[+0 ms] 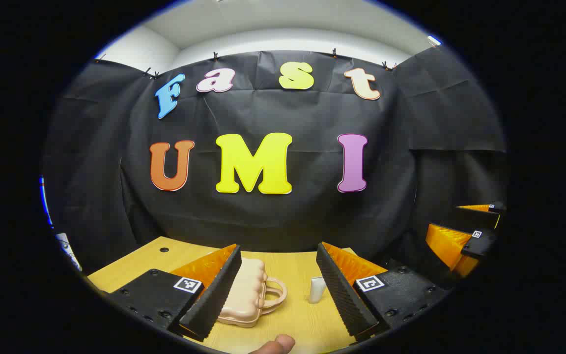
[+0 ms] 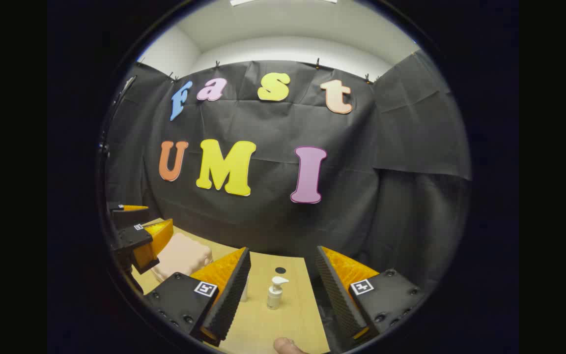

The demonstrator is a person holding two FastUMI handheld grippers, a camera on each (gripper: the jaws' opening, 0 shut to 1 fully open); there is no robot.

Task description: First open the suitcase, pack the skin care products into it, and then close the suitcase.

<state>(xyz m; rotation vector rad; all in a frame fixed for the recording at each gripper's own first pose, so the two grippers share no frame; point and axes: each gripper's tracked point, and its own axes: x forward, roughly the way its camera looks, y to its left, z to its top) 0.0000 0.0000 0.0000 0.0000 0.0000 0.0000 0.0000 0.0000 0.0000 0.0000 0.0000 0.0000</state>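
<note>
Nearest the lens in the left gripper view, a fingertip (image 1: pixel 279 344) pokes up at 6 o'clock, and just beyond it the left gripper (image 1: pixel 279 282) holds its fingers spread wide with nothing between them. Past those fingers lies the wooden table (image 1: pixel 293 319), and on it the pale pink suitcase (image 1: pixel 246 294) — closed, lying flat, its handle turned toward 3 o'clock — partly hidden behind the finger at 7 o'clock. A small whitish container (image 1: pixel 316 289) stands upright just beside the finger at 5 o'clock, apart from the suitcase. At 4 o'clock, farther off, the right gripper (image 1: pixel 465 236) hangs off the table's edge.

In the right gripper view, that gripper's fingers are likewise spread and empty, hovering above the table. The suitcase sits at 8 o'clock, and a white pump bottle (image 2: pixel 275 292) stands upright on the table between the fingers' lines, touching neither.
</note>
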